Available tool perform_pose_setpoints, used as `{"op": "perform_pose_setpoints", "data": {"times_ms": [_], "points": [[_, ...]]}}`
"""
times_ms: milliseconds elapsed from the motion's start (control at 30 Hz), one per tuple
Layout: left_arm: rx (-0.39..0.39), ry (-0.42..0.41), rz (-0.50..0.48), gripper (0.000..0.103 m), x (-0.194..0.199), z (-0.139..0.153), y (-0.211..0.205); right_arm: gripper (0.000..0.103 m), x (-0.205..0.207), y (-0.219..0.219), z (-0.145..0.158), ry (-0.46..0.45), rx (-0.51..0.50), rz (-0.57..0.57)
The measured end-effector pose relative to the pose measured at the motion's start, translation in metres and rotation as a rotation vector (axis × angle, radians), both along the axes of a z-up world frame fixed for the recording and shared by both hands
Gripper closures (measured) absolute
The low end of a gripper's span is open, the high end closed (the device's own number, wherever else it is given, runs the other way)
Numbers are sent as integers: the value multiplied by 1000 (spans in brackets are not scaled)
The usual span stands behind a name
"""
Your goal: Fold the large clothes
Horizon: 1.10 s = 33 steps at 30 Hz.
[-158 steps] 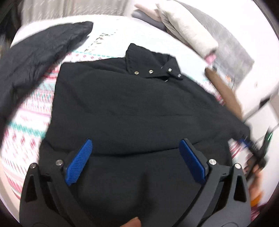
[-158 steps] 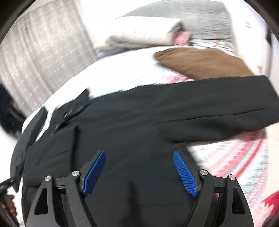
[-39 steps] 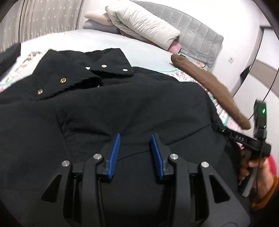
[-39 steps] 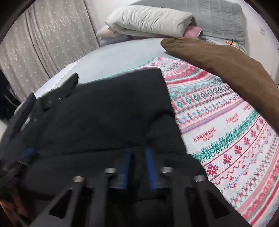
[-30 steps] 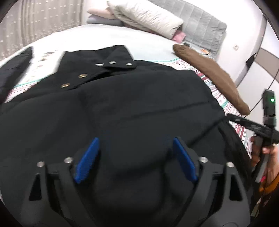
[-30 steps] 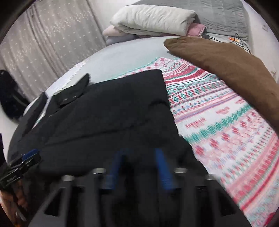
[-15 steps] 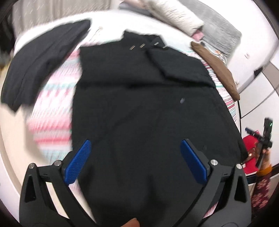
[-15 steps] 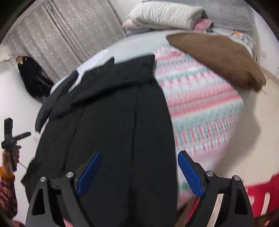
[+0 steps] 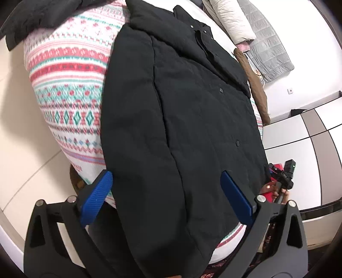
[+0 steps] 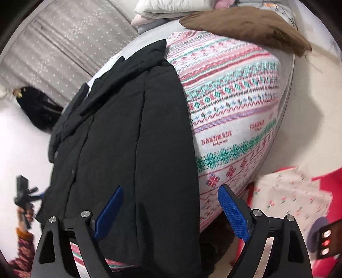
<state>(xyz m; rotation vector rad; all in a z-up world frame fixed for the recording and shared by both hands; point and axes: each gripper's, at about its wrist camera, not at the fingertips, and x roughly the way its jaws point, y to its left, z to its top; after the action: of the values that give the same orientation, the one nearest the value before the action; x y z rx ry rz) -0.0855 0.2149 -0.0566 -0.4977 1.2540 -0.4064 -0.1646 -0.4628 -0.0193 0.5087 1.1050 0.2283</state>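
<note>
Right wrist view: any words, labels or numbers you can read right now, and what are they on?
"HANDMADE": red letters on the blanket, printed twice, beside the coat.
Small line under each "HANDMADE": too blurred to read.
Left wrist view: nothing readable; any marking on the right gripper is too small to read.
Nothing readable on the coat or the left gripper.

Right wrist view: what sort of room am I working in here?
Most likely a bedroom: the black coat lies on a bed with a patterned blanket, folded bedding is stacked at its far end, and curtains hang behind.
</note>
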Motion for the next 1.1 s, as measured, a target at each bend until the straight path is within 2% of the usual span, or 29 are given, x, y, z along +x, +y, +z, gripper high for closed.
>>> {"op": "perform_pose_setpoints", "data": {"times_ms": [100,200,267,400,467,533,667,700,767,800,867,900,967,1100], "points": [[0,6,-30,8,-6,-3,-6,12,-3,1,-9,23,27,-9],[35,14,-56,14,-13,-9,-11,14,-3,9,-16,33,36,-3],[56,31,-54,15,-16,-15,-11,26,-5,14,-19,35,46,3],[100,46,18,15,-17,-21,4,31,-12,19,-20,33,56,11],[57,45,44,16,-19,-22,10,31,-16,19,-18,27,65,10],[19,50,38,29,-20,-24,6,32,-19,17,-15,17,78,7],[-136,102,-40,38,-22,-40,-12,32,-18,13,-19,35,130,-24],[-164,114,-48,45,-24,-42,-16,32,-17,12,-23,46,146,-35],[-200,132,-63,55,-26,-44,-25,49,-18,12,-28,58,164,-51],[-199,122,-69,64,-27,-42,-29,55,-19,12,-29,59,177,-52],[-165,84,-79,72,-29,-31,-38,79,-24,11,-26,41,229,-69],[-159,69,-83,80,-30,-26,-41,83,-26,12,-21,20,246,-77],[-151,35,-81,89,-30,-16,-39,90,-33,13,-8,-30,263,-79],[-165,-90,-67,91,-37,19,-45,94,-36,27,22,-114,263,-69]]}}
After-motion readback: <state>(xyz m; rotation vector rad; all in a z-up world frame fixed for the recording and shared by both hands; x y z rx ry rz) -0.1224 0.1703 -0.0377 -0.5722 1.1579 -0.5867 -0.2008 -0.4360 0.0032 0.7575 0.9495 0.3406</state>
